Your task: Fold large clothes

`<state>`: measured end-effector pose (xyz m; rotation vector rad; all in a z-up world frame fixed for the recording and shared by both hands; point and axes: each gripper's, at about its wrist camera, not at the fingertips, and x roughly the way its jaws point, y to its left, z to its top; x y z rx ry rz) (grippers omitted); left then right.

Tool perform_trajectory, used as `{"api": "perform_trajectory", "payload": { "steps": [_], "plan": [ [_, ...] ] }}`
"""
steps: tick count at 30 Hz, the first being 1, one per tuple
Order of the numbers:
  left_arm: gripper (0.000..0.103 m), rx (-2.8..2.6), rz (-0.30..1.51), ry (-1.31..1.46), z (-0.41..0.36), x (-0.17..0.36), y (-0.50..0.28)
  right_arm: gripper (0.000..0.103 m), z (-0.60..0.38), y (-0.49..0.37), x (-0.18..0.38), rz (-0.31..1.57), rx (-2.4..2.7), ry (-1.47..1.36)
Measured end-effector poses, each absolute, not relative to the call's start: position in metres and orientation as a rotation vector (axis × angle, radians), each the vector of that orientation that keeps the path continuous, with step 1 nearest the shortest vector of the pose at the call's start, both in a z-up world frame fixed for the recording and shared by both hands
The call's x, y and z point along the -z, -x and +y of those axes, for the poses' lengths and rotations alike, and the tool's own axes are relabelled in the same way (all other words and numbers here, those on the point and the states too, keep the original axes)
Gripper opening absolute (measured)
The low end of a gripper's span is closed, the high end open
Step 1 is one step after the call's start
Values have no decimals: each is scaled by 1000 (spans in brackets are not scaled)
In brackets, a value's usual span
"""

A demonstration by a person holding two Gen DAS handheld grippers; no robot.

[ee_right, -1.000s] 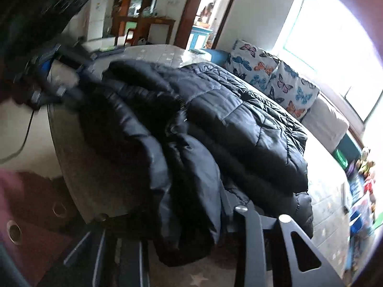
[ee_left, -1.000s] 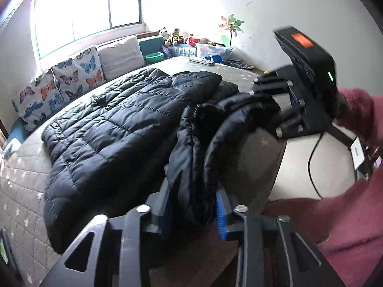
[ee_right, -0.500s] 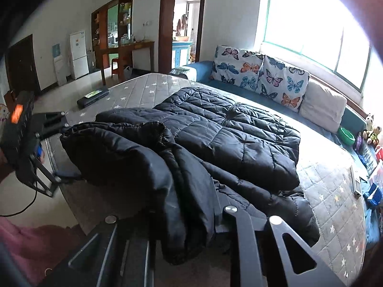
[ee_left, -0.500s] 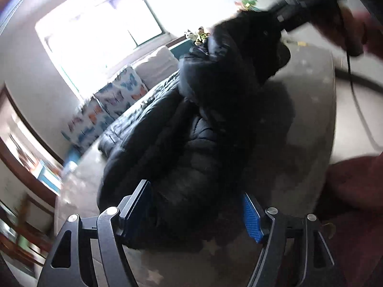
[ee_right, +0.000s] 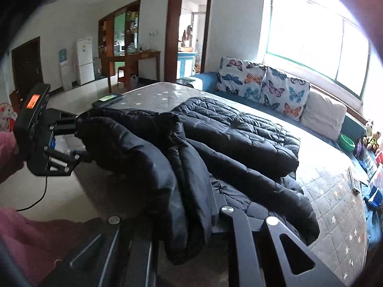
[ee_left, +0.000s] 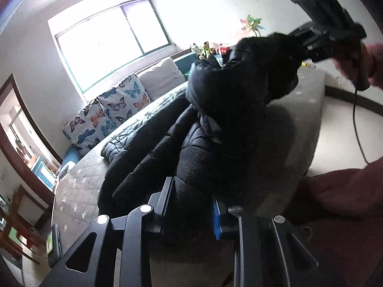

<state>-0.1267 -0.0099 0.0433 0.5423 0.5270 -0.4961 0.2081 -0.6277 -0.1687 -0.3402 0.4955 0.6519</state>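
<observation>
A black quilted jacket lies spread over a grey star-patterned mattress, with its near edge lifted off it. My left gripper has its jaws closing, and a fleecy fold of the jacket's edge is pinched between the pads. In the right wrist view it holds that edge at the left. My right gripper is also closing, with a hanging fold of the jacket clamped between its fingers. From the left wrist view it holds the cloth up high at the upper right.
Butterfly cushions and a white pillow line the mattress's far side under the window. A flat dark device lies on its far corner; toys and boxes sit at the right end. A pink sleeve is at the left.
My left gripper spread wide, then closed on the jacket's edge, and its view swung across the bed. My right gripper rose, lifting the jacket's near edge.
</observation>
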Motion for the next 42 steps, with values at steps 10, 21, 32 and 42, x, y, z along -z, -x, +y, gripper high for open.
{"api": "perform_trajectory", "payload": {
  "steps": [10,21,32,42],
  "plan": [
    [29,488,506,-415,14,-84,173,16,-627,-177,147,513,-713,355],
    [27,372,489,-360,24,-157,43,16,-609,-303,99,586,-735,234],
    [26,296,691,-313,29,-167,-178,16,-578,-487,109,735,-647,136],
    [28,263,885,-329,13,-84,-297,16,-578,-594,183,919,-545,20]
  ]
}}
